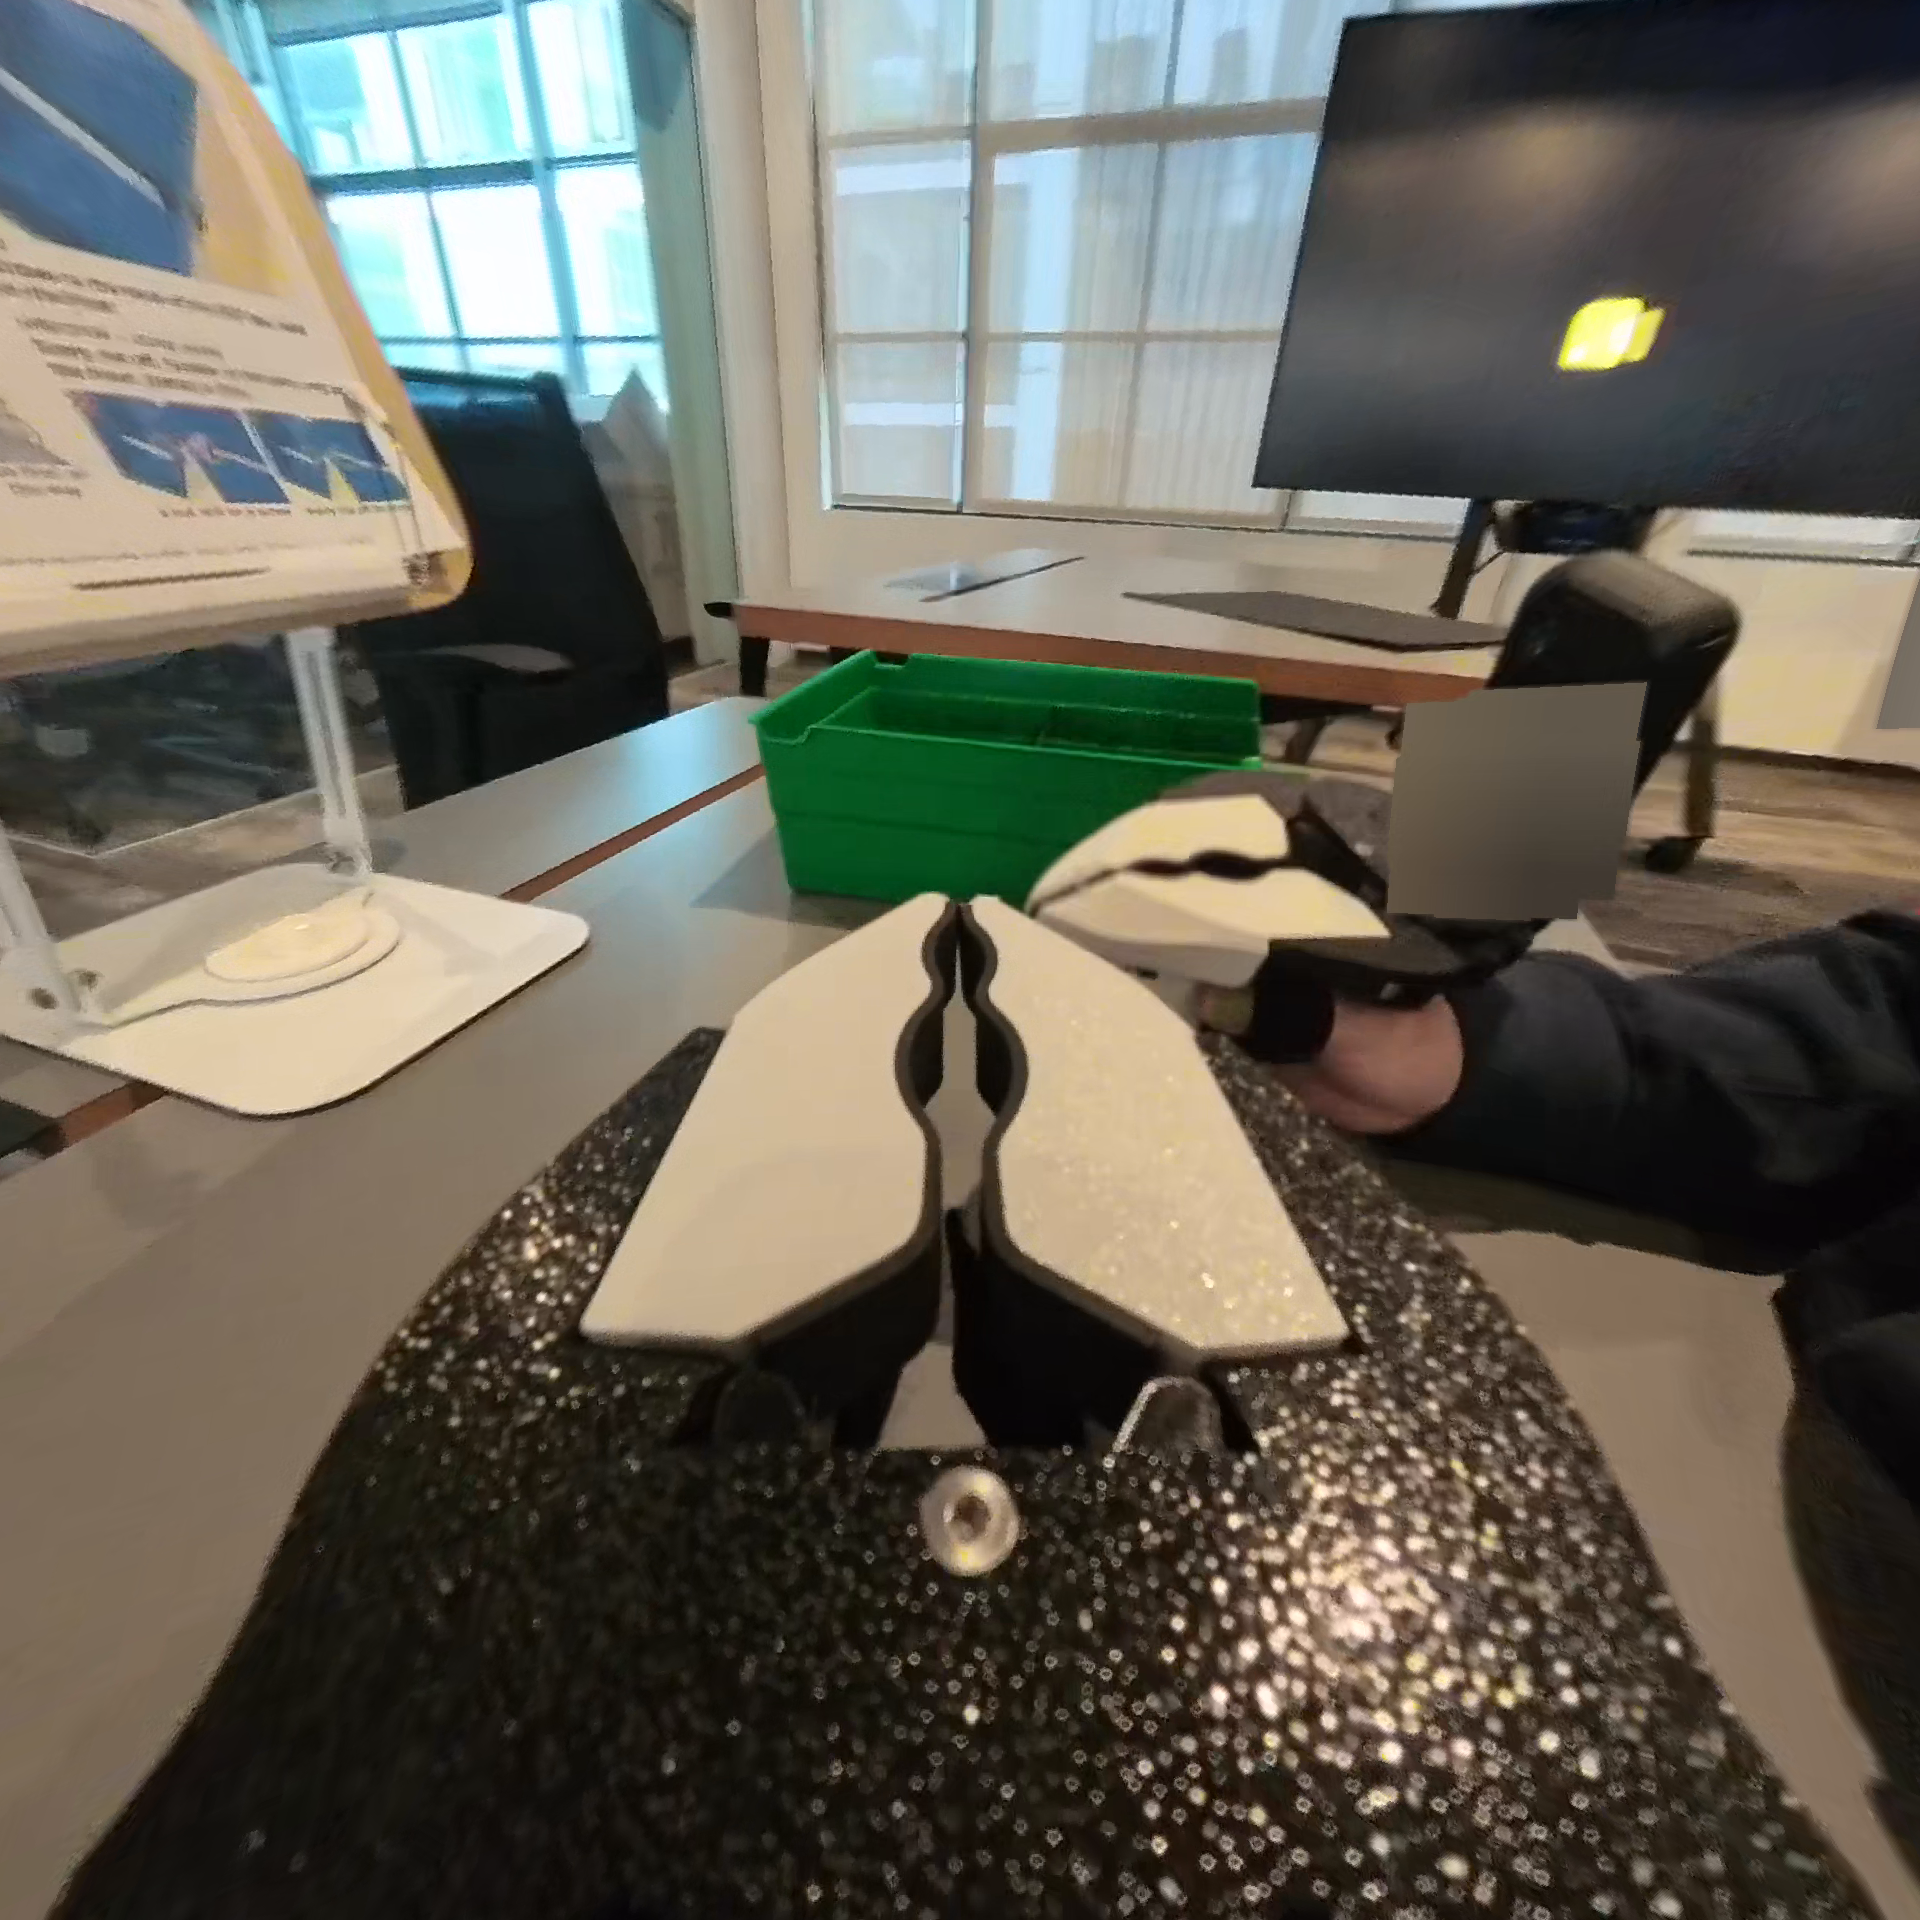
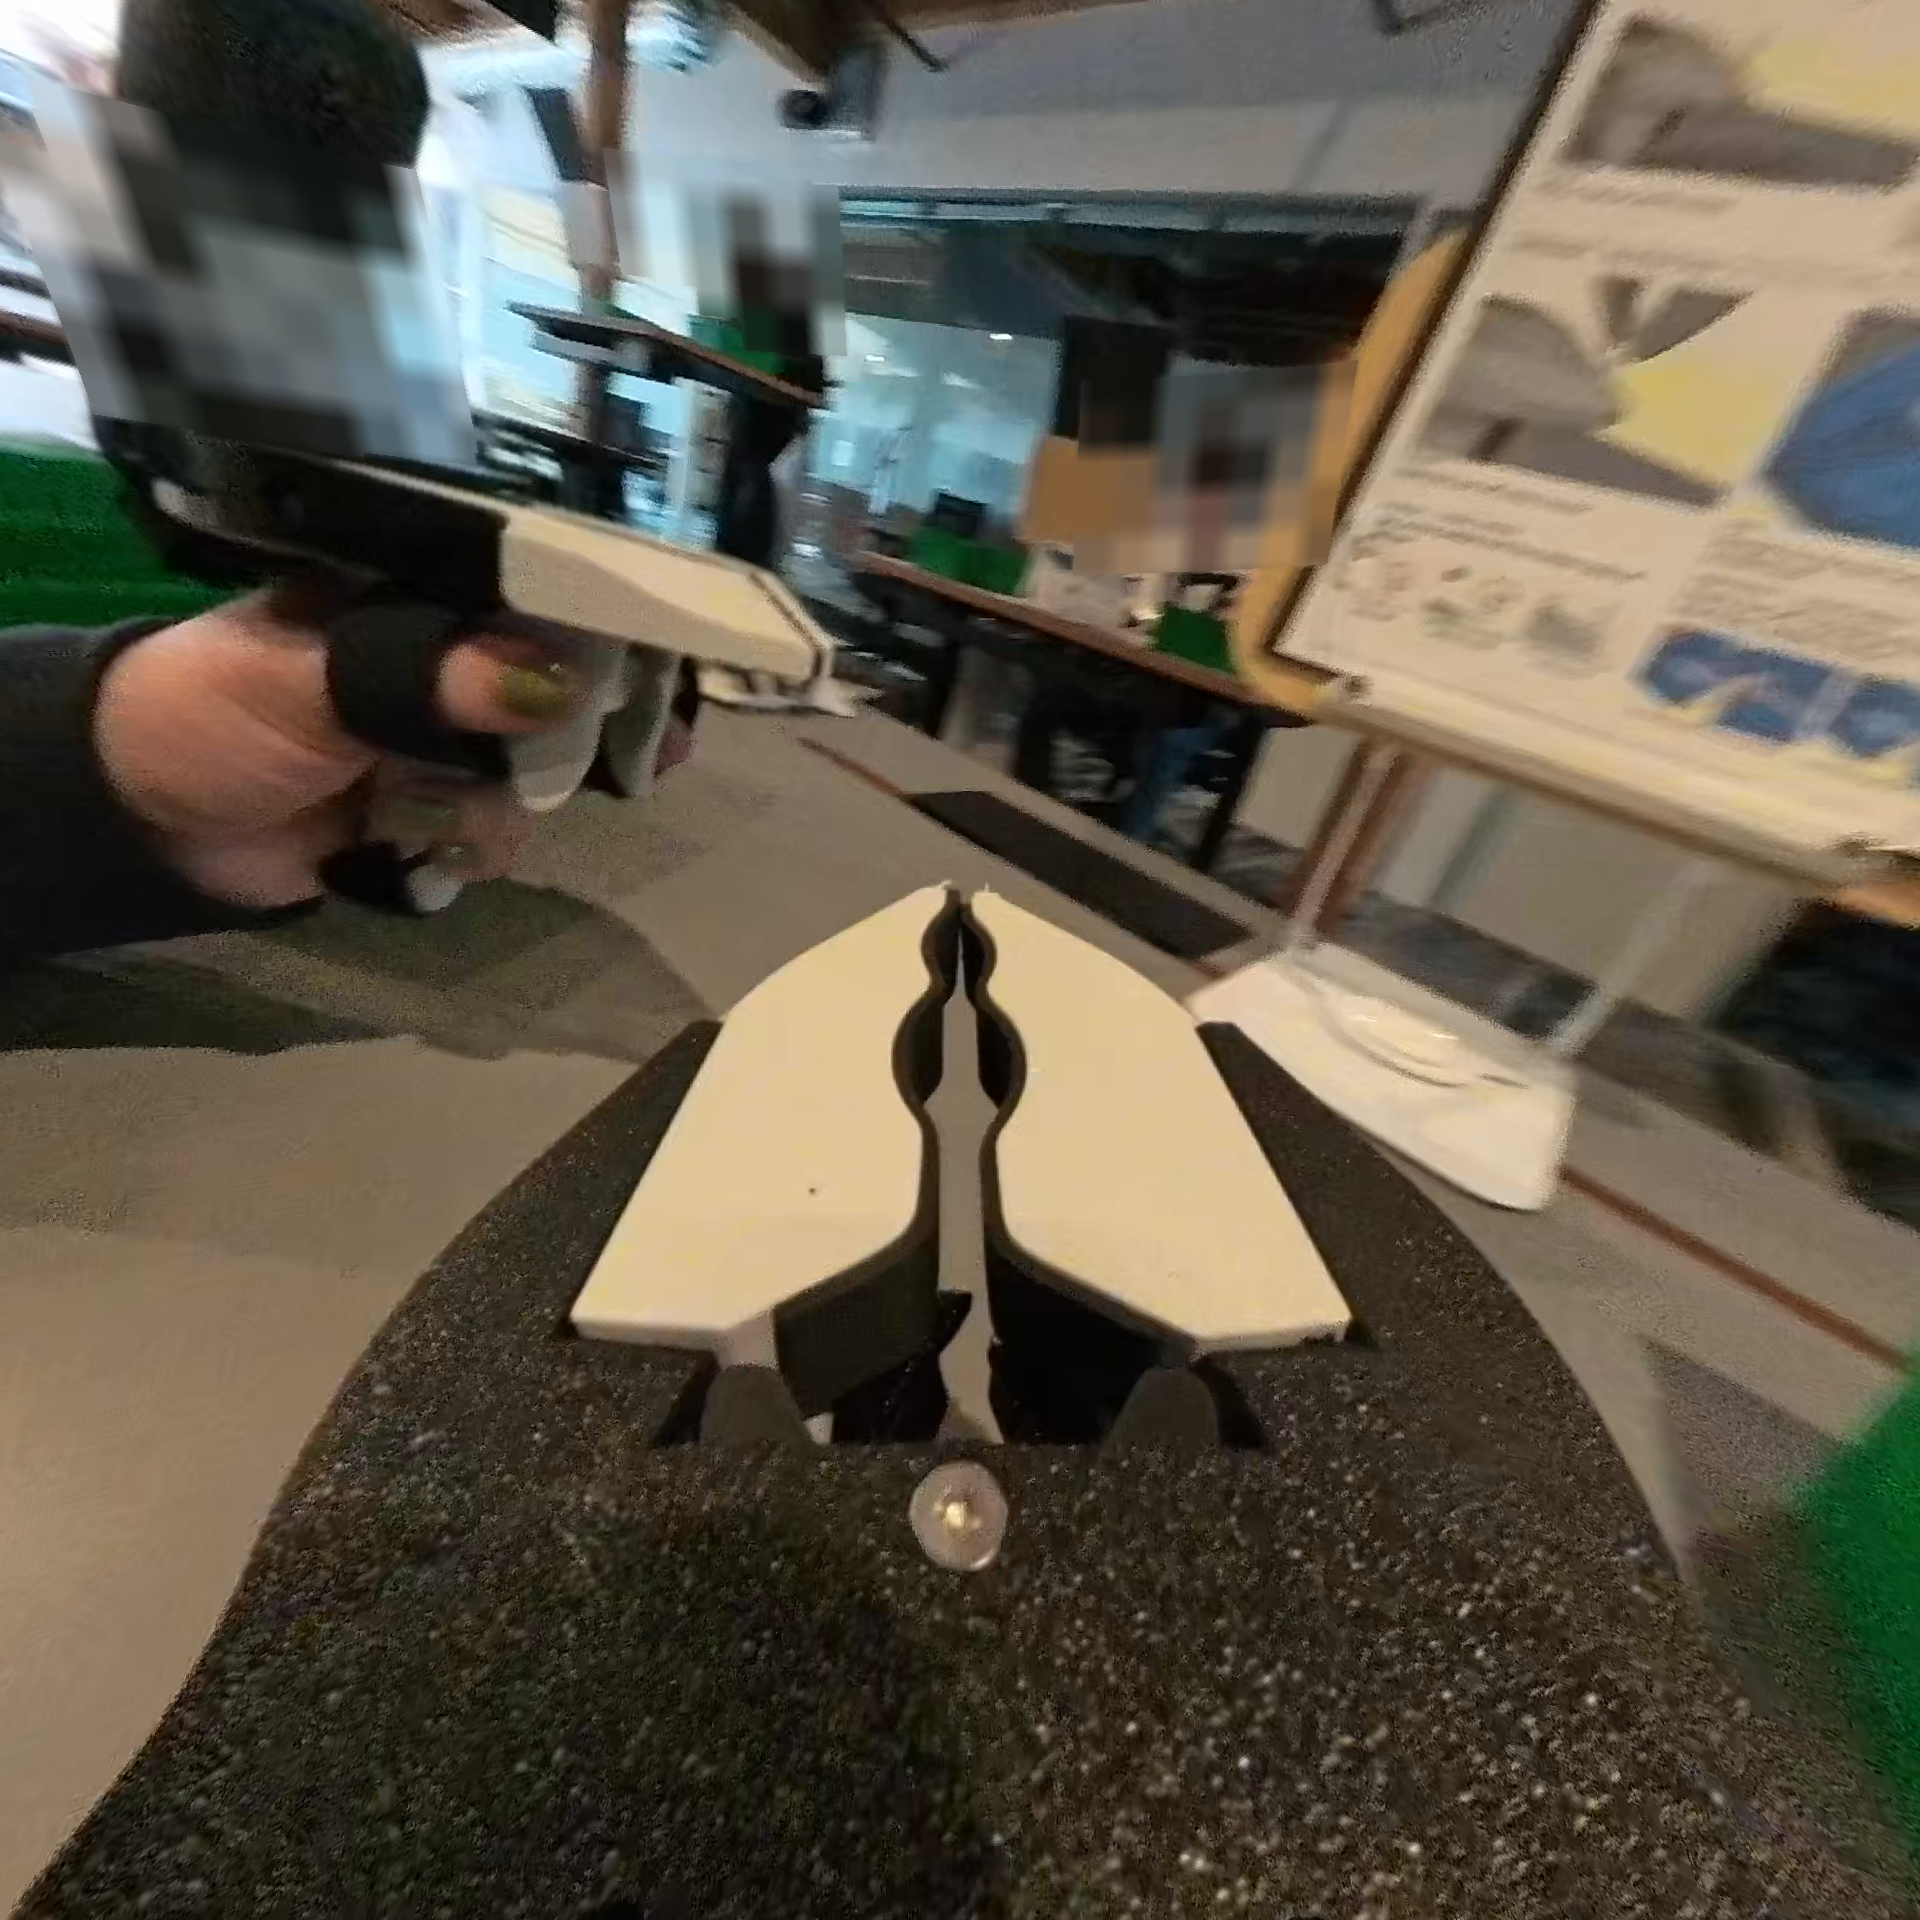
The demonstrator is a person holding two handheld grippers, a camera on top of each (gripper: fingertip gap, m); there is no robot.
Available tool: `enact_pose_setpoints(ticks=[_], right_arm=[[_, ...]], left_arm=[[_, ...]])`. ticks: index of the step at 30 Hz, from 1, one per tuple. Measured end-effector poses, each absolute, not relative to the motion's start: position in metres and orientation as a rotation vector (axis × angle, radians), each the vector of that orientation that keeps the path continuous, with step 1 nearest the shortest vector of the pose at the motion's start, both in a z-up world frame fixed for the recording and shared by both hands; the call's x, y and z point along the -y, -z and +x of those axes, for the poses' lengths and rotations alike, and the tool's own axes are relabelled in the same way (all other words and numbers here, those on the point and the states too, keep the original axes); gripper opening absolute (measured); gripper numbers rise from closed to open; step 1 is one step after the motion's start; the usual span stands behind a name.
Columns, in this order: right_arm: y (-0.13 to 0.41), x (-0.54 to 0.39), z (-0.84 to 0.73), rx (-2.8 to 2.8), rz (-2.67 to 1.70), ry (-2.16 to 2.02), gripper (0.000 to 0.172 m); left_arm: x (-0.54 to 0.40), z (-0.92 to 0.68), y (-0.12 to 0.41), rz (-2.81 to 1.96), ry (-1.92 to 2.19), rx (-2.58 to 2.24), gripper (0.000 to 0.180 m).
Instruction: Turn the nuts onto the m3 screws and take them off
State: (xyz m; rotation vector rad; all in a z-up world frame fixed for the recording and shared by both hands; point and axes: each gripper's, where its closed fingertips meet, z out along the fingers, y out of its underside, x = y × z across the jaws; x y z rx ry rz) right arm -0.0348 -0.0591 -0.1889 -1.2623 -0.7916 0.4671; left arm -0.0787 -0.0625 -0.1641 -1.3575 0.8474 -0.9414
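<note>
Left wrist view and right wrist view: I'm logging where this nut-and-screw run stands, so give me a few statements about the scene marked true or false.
1. The left gripper has its fingertips together with nothing between them. True.
2. The right gripper holds a screw. False: its fingertips meet with nothing visible between them.
3. A green bin stands on the grey table beyond the left gripper. True.
4. The green bin is tipped on its side. False: it stands upright, open side up.
5. A sign stand with a white base is on the table. True.
6. The monitor in the background lies flat on a table. False: it stands upright on a stand.
</note>
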Motion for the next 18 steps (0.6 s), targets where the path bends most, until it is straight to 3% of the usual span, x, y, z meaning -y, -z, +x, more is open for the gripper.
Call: enact_pose_setpoints(ticks=[8,14,16,18], right_arm=[[0.203,0.078,-0.06,0.875,-1.326,-0.791,0.0],[0.208,0.076,-0.061,0.867,-1.352,-0.838,0.0],[0.209,0.076,-0.061,0.871,-1.349,-0.835,0.0],[0.209,0.077,-0.062,0.876,-1.345,-0.828,0.0]], left_arm=[[0.101,-0.188,0.127,-1.561,0.647,-0.663,0.0],[0.101,-0.316,0.167,-1.979,0.3,-0.485,0.0],[0.097,-0.343,0.193,-2.146,0.233,-0.397,0.023],[0.096,-0.359,0.222,-2.308,0.221,-0.326,0.03]])
